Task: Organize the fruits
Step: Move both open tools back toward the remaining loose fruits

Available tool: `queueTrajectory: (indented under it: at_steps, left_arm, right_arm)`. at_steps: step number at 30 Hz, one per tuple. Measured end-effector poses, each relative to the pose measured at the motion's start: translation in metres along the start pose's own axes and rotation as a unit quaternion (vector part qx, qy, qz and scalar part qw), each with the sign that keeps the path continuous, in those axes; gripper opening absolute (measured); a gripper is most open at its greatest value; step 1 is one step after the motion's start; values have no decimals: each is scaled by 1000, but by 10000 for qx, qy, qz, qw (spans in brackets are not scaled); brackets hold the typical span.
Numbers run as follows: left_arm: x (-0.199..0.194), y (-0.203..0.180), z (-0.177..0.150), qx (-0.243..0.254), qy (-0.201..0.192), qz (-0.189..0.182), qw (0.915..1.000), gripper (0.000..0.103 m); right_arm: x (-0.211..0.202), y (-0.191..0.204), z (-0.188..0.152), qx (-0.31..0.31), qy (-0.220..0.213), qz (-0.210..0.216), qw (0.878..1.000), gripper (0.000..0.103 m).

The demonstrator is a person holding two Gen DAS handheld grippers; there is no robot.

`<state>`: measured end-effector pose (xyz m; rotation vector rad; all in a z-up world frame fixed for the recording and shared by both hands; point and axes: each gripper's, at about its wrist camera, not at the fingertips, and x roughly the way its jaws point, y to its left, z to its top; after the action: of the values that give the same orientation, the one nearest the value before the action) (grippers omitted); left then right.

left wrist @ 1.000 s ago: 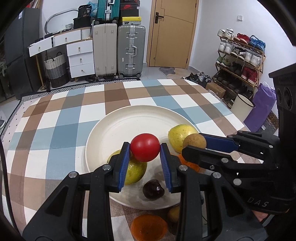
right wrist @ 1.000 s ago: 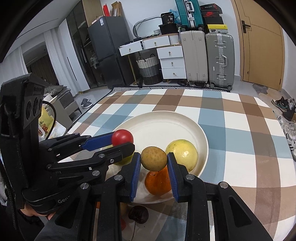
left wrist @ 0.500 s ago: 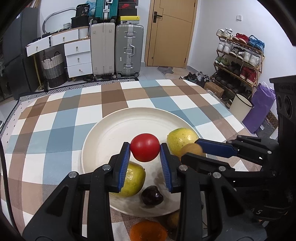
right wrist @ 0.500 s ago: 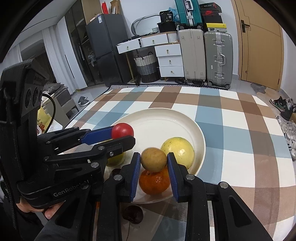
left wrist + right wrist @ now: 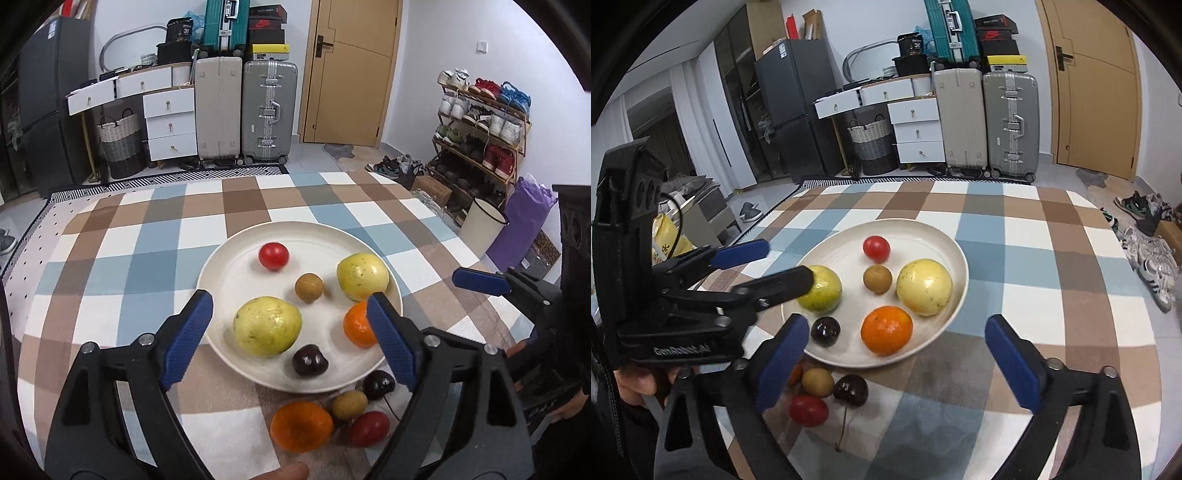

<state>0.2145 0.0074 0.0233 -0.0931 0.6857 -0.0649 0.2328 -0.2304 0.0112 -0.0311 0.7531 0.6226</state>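
Both your left hand-held gripper (image 5: 288, 332) and right hand-held gripper (image 5: 897, 354) have just opened wide and empty, tomato (image 5: 273, 256) and longan (image 5: 308, 288) released on the plate (image 5: 229, 258), so lift clear before reaching for the 4 fruits (image 5: 328, 417) on the tabletop (image 5: 110, 266).

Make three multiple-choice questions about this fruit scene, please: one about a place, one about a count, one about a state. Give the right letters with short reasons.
1. Where does the red tomato nearest the door lie?
A. on the white plate
B. on the checked tablecloth
C. between the fingers of the left gripper

2. How many fruits lie on the plate?
A. four
B. six
C. eight

3. In what state is the right gripper?
A. shut on the small brown fruit
B. shut on nothing
C. open

Answers:
1 A: it rests on the plate's far side, free of both grippers.
2 B: tomato, brown fruit, two yellow-green fruits, an orange, a dark cherry.
3 C: its blue pads stand far apart with nothing between them.
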Motion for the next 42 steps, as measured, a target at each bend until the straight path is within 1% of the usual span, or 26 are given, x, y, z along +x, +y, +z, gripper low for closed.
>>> queueTrajectory:
  at_steps: [1, 2, 3, 6, 10, 14, 19, 23, 26, 32, 34, 38, 39, 41, 42]
  left_arm:
    - [-5, 1, -2, -17, 7, 25, 10000, 88]
    - [-11, 3, -4, -42, -4, 88, 10000, 94]
    - [-16, 4, -6, -59, -25, 138, 9999, 103]
    - [-32, 6, -13, -106, -105, 205, 9997, 103]
    - [-49, 6, -22, -109, -123, 279, 9995, 103]
    - [-58, 5, -32, -112, -43, 289, 9995, 103]
    - [-62, 11, -47, -270, 65, 257, 9993, 103]
    - [-57, 15, -59, -363, 189, 269, 9988, 103]
    - [-53, 17, -66, -409, 291, 267, 9984, 103]
    - [-43, 19, -76, -456, 416, 269, 9977, 103]
    - [-40, 19, -77, -457, 438, 295, 9976, 103]
    - [-33, 20, -79, -491, 512, 286, 9971, 103]
    - [-32, 20, -80, -493, 518, 293, 9970, 103]
    - [-29, 20, -81, -505, 552, 307, 9967, 103]
    - [-27, 21, -81, -521, 579, 299, 9965, 103]
  right_arm:
    - [-3, 0, -2, 14, -28, -37, 10000, 102]
    - [-7, 0, -4, 17, -61, -103, 9999, 102]
    - [-10, 0, -5, 12, -76, -142, 9999, 102]
    - [-17, 1, -9, 29, -50, -202, 9998, 102]
    - [-23, 4, -15, 25, -15, -165, 9999, 102]
    - [-27, 9, -22, -3, 60, -175, 9998, 102]
    - [-29, 10, -32, 6, 147, -136, 9998, 102]
    - [-27, 11, -38, 4, 255, -149, 9996, 102]
    - [-23, 11, -44, 30, 339, -80, 9994, 102]
    - [-16, 17, -51, -111, 401, -53, 9991, 102]
    - [-12, 16, -52, -72, 471, 14, 9989, 102]
    - [-4, 9, -53, 82, 604, -9, 9981, 102]
    - [-1, 8, -53, 102, 636, -19, 9979, 101]
    - [2, 5, -52, 159, 692, -55, 9975, 96]
    - [5, 3, -52, 197, 733, -43, 9971, 95]
